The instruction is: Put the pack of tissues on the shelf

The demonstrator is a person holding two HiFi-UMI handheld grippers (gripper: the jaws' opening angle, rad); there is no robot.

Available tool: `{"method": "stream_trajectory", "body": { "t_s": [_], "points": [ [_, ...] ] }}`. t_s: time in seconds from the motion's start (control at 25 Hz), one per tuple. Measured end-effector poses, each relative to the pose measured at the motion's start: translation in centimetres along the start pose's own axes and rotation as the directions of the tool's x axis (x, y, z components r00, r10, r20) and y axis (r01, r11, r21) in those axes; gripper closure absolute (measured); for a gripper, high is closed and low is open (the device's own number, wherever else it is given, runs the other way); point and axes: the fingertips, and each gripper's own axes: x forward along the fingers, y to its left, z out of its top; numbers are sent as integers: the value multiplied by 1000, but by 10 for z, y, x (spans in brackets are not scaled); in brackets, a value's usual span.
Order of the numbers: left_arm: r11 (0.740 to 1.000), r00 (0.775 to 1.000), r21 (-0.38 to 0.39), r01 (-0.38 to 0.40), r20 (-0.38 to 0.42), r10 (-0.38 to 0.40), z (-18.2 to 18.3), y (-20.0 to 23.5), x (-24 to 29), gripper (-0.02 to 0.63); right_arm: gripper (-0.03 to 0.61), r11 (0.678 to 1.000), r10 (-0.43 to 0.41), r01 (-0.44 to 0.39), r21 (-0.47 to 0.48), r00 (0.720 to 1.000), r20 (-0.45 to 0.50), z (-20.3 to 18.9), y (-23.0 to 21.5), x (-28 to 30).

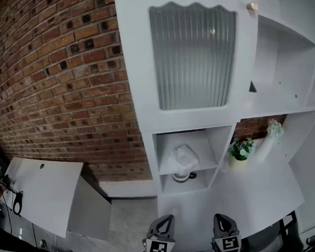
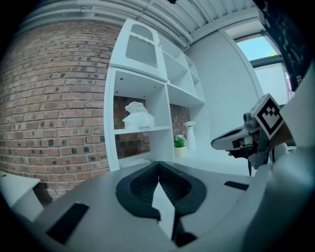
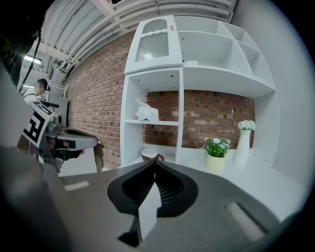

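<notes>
The white pack of tissues (image 1: 183, 159) lies on the middle shelf of the small open compartment in the white shelf unit (image 1: 147, 123). It also shows in the left gripper view (image 2: 137, 116) and in the right gripper view (image 3: 146, 113). Both grippers hang low in front of the unit, well short of the pack. My left gripper (image 1: 165, 221) is shut with nothing in it, its pads (image 2: 147, 184) meeting. My right gripper (image 1: 221, 219) is shut and empty too, pads (image 3: 170, 184) together.
A brown-rimmed cup (image 1: 182, 176) stands on the shelf under the pack. On the unit's counter stand a small potted plant (image 1: 241, 149) and a white vase (image 1: 268, 138). A ribbed-glass door (image 1: 193, 55) is above. A white table (image 1: 45, 192) stands at left by the brick wall.
</notes>
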Motion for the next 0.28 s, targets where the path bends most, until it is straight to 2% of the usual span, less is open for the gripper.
{"method": "stream_trajectory", "body": {
  "t_s": [0.28],
  "points": [
    [1000, 1000, -7, 0, -3, 0, -1, 1, 3, 604, 574, 1000, 1, -1, -11, 1000, -9, -2, 0, 5]
  ]
}}
